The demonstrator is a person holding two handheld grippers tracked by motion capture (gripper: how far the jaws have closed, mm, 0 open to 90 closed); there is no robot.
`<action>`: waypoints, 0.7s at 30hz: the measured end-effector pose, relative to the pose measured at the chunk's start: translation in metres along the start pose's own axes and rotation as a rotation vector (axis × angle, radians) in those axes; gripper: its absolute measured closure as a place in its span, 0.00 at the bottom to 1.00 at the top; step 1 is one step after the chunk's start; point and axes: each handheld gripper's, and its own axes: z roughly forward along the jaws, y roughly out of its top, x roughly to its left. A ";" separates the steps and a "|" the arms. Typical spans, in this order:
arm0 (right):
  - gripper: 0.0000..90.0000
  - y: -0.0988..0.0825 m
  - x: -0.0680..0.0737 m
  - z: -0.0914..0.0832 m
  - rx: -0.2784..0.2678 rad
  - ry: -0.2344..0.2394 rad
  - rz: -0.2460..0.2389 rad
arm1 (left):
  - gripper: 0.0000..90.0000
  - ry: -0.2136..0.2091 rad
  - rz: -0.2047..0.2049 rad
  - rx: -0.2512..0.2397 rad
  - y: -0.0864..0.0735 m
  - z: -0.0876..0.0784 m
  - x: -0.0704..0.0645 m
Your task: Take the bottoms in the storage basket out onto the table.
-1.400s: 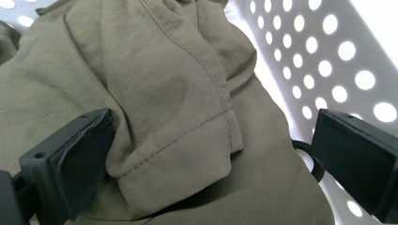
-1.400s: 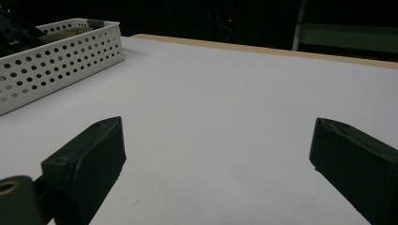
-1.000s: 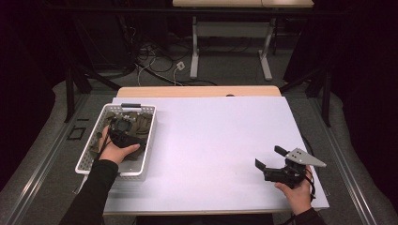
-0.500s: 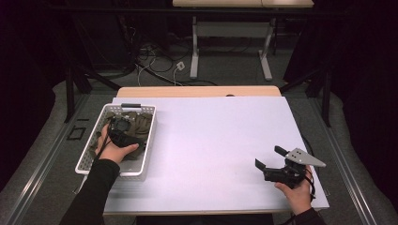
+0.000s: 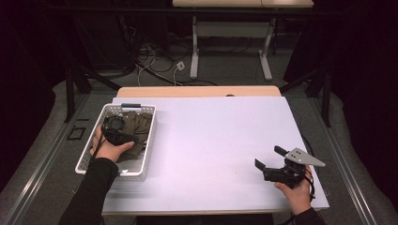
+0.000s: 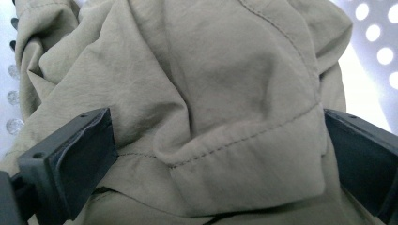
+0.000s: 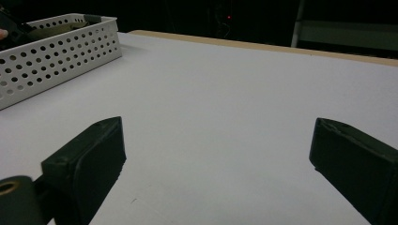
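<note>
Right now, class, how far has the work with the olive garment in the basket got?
Done: the left tongs are down in the white perforated basket, jaws open either side of a hemmed fold of the olive garment. In hand: closing on it. Left: lifting it out; the right tongs wait open above the white tabletop.

**Lab / data-collection bench, not a home**

Dark room, black surroundings on all sides. Work table covered with a plain white sheet, wood edge showing at the far side. Loose cables and a white plug block sprawl on the grey floor behind it. Second desk with white metal legs farther back. Metal floor rails run along both sides of the table. Bare, staged setup with no domestic furniture look.
</note>
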 end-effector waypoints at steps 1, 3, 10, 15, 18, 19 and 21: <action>0.04 0.000 0.000 0.000 -0.002 0.000 0.001 | 0.00 -0.003 -0.003 0.005 0.000 0.001 0.001; 0.04 0.000 0.000 0.000 -0.001 -0.001 -0.001 | 0.00 -0.005 -0.007 0.009 0.000 0.002 0.001; 0.04 0.000 0.000 0.001 0.000 0.003 0.001 | 0.00 -0.011 -0.009 0.025 0.000 0.006 0.001; 0.04 -0.001 0.000 0.002 0.012 0.007 0.005 | 0.00 -0.010 -0.005 0.033 0.000 0.008 0.000; 0.04 -0.001 0.000 0.002 0.019 0.009 0.005 | 0.00 -0.016 -0.004 0.040 0.000 0.011 0.001; 0.04 -0.001 0.000 0.002 0.023 0.009 0.005 | 0.00 -0.019 -0.004 0.044 0.000 0.012 0.002; 0.04 -0.001 0.000 0.002 0.023 0.008 0.006 | 0.00 -0.021 -0.008 0.045 0.000 0.013 0.002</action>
